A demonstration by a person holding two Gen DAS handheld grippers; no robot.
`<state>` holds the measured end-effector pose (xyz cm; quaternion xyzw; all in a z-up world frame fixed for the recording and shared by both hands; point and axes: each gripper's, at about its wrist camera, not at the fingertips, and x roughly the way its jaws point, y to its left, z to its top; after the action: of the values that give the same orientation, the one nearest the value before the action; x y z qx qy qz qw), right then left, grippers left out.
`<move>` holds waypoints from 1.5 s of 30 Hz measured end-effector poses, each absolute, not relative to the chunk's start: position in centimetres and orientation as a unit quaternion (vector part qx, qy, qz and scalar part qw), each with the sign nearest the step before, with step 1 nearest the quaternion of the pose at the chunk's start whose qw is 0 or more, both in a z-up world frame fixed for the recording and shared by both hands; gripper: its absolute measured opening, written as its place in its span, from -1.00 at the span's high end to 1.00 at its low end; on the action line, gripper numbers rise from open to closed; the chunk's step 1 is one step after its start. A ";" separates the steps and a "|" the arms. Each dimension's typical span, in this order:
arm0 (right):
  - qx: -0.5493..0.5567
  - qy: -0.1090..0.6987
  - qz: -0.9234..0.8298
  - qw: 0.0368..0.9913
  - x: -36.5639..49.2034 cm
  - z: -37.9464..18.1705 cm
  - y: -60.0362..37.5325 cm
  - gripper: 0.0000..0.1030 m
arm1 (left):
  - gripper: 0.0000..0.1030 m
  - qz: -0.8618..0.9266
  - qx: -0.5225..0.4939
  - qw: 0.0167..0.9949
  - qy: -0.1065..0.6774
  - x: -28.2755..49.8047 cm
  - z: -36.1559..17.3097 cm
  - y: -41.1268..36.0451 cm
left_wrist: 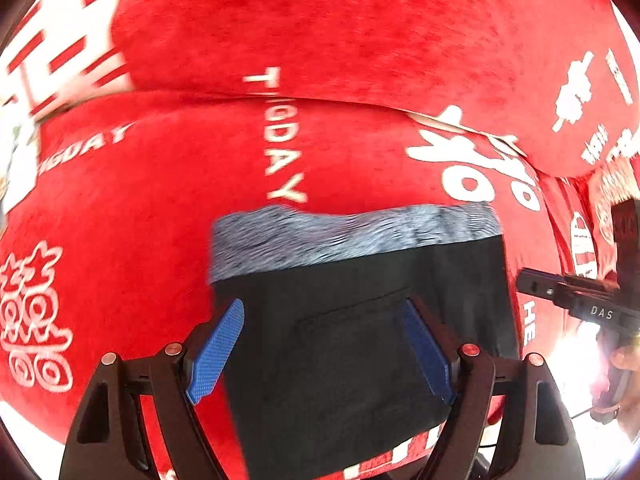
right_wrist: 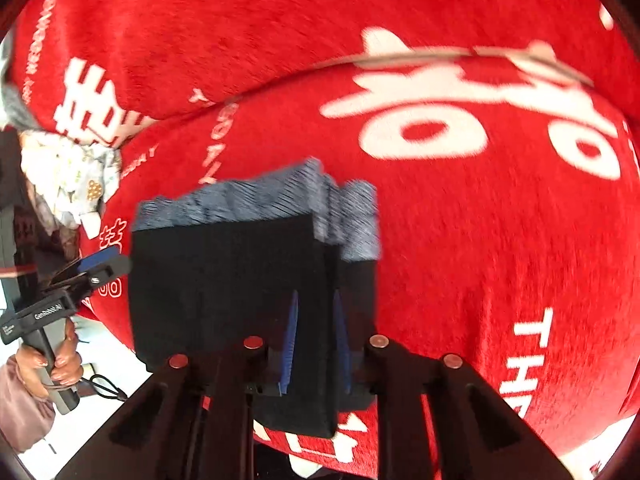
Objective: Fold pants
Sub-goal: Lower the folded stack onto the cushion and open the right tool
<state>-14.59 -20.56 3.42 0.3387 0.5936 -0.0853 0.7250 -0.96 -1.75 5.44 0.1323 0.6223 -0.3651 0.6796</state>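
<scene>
While right fingers point(right_wrist: 316, 336) pinch the pants point(right_wrist: 224, 280) edge, left fingers point(left_wrist: 320, 344) gape.

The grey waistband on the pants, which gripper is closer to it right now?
Right, narrowly. The right gripper is shut on the pants' edge just below the waistband. The left gripper hangs open over the black cloth, holding nothing.

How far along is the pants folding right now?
Mostly done: the black pants already form a compact folded rectangle with the grey waistband at one end, on the red blanket. In hand: the right gripper pinches the folded stack's edge; the left gripper is open above it. Left: set it down and release.
</scene>
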 end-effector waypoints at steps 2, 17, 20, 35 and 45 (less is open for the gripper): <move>0.327 0.602 -0.084 0.724 -13.1 2.9 -19.7 0.60 | -0.60 -0.359 0.138 0.679 0.625 -0.7 4.2 -2.5; 0.361 0.629 -0.122 0.677 -14.3 1.3 -21.7 0.57 | -0.60 -0.282 0.179 0.678 0.655 -1.2 3.5 -1.6; 0.378 0.634 -0.119 0.664 -16.0 2.3 -22.0 0.54 | -0.60 -0.271 0.189 0.676 0.658 -2.6 4.8 -1.4; 0.341 0.671 -0.065 0.655 -19.2 8.8 -17.9 -0.54 | -0.64 -0.188 0.174 0.715 0.650 -9.8 12.1 0.2; 0.307 0.651 -0.084 0.689 -18.2 12.1 -15.7 -0.69 | -1.00 -0.201 0.201 0.707 0.647 -10.0 13.8 2.1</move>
<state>-18.23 -15.66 12.11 0.3069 0.6514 -0.0836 0.6889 -10.03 2.11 13.84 0.2009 0.6474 -0.2008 0.7073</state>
